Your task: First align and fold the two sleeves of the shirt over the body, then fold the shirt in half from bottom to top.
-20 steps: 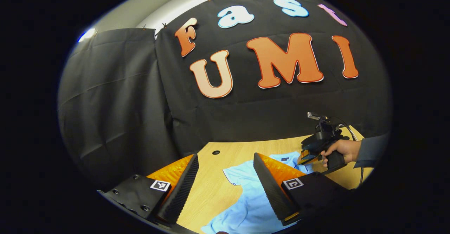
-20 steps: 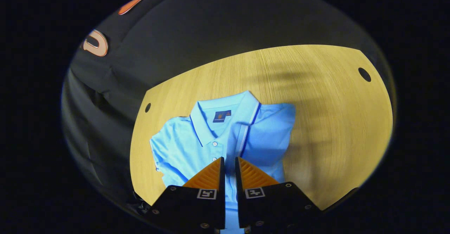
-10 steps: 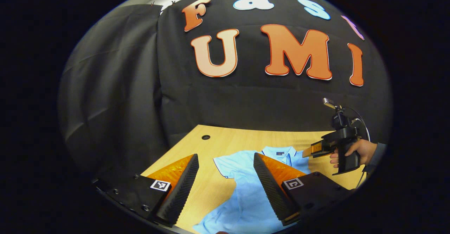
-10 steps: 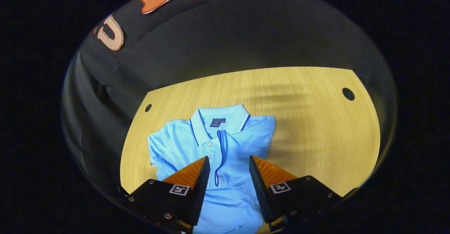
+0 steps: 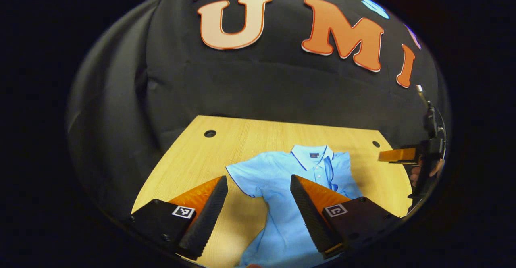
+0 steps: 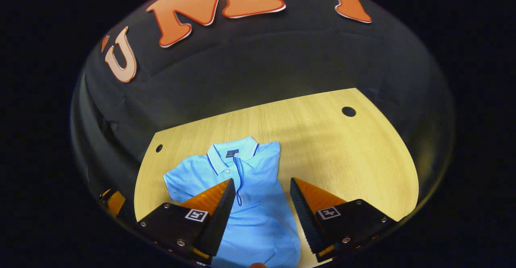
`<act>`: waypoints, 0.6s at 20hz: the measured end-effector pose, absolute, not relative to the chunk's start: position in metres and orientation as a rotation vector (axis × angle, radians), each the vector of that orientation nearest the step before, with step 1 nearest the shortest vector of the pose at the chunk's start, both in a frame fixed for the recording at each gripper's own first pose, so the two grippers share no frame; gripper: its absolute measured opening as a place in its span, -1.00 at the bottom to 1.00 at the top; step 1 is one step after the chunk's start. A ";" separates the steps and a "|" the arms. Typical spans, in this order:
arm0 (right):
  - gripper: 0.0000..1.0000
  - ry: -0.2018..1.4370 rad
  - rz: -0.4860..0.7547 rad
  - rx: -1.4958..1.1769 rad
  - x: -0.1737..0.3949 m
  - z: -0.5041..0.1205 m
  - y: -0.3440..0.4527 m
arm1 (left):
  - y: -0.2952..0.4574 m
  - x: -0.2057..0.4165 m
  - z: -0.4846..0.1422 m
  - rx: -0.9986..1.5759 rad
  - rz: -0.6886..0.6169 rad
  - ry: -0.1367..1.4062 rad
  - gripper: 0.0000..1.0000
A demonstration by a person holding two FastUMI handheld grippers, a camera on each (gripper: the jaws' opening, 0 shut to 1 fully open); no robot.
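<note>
Wooden tabletop (image 6: 342,155), with the shirt (image 6: 250,203) lying mid-table toward the near edge. It's soft and floppy, so pinch the spread sleeve (image 5: 246,175) by its cuff hem. Your left gripper (image 5: 258,203) and right gripper (image 6: 262,207) both gape wide, holding nothing.

A light-blue collared polo shirt (image 5: 300,187) lies flat on the pale wooden table (image 5: 250,139) — its left sleeve spread out sideways. The left gripper (image 5: 258,211) hovers above it, fingers wide apart, while the right gripper (image 5: 397,155) hangs at the table's far right edge.
</note>
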State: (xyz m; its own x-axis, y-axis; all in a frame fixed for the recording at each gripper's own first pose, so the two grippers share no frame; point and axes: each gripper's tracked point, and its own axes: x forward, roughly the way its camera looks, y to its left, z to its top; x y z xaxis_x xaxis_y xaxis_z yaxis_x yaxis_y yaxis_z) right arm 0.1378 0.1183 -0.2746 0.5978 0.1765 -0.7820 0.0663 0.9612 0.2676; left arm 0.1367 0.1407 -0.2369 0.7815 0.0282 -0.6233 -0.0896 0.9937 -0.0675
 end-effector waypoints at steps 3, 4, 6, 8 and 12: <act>0.68 0.893 -0.021 0.279 0.111 -0.263 0.101 | 0.153 0.162 -0.267 -0.137 0.018 0.759 0.96; 0.71 0.880 -0.048 0.278 0.102 -0.259 0.095 | 0.156 0.170 -0.277 -0.141 0.006 0.785 0.96; 0.77 0.864 -0.097 0.274 0.085 -0.251 0.086 | 0.164 0.185 -0.300 -0.137 -0.006 0.848 0.97; 0.84 0.856 -0.137 0.276 0.069 -0.244 0.079 | 0.173 0.198 -0.320 -0.131 -0.003 0.907 0.97; 0.97 0.805 -0.185 0.263 0.055 -0.225 0.068 | 0.186 0.212 -0.349 -0.149 0.026 1.013 0.97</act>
